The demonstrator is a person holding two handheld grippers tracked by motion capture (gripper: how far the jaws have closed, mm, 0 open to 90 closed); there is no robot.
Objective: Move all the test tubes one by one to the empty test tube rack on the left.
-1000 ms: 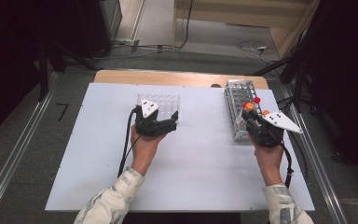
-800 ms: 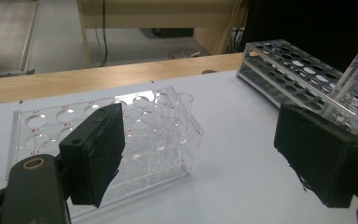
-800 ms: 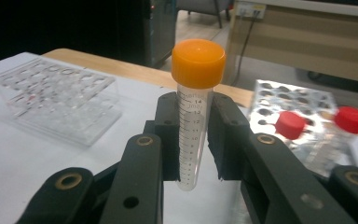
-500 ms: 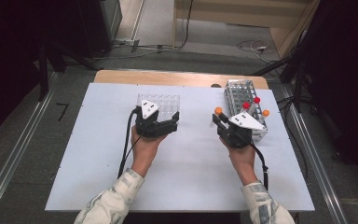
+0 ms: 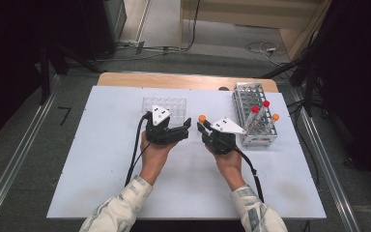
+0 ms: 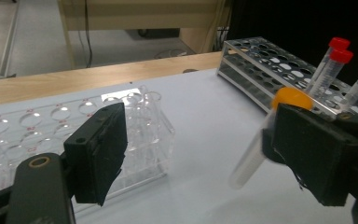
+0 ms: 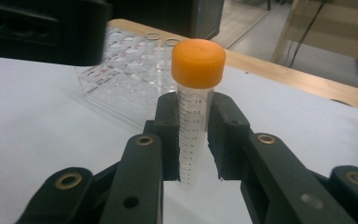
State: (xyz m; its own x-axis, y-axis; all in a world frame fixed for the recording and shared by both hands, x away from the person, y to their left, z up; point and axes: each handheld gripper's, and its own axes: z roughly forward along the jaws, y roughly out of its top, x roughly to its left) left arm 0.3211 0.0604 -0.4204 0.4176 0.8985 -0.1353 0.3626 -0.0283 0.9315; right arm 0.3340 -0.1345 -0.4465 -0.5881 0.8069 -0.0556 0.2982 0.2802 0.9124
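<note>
White table (image 5: pixel 101 183) carries two racks; the right claw (image 7: pixel 193 140) clamps one orange-capped clear plastic tube (image 7: pixel 193 116), long axis upright, cap up. Left claw (image 6: pixel 191 158) gapes, holding nothing; three capped tubes (image 5: pixel 258 116) stand in the metal rack (image 5: pixel 251 96).

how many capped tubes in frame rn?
4. One orange-capped tube clamped in the right hand-held gripper; two red-capped tubes and one more orange-capped tube stand in the metal rack. None seem hidden.

Right tool (image 5: pixel 204 126), clamped on the orange-capped tube (image 5: pixel 202 119), has moved from the metal tube rack (image 5: pixel 253 116) leftward across the bench (image 5: pixel 101 159). It now sits just beside the left tool (image 5: pixel 186 128), near the clear rack (image 5: pixel 164 104). Left tool jaws have closed slightly, nothing between them.
</note>
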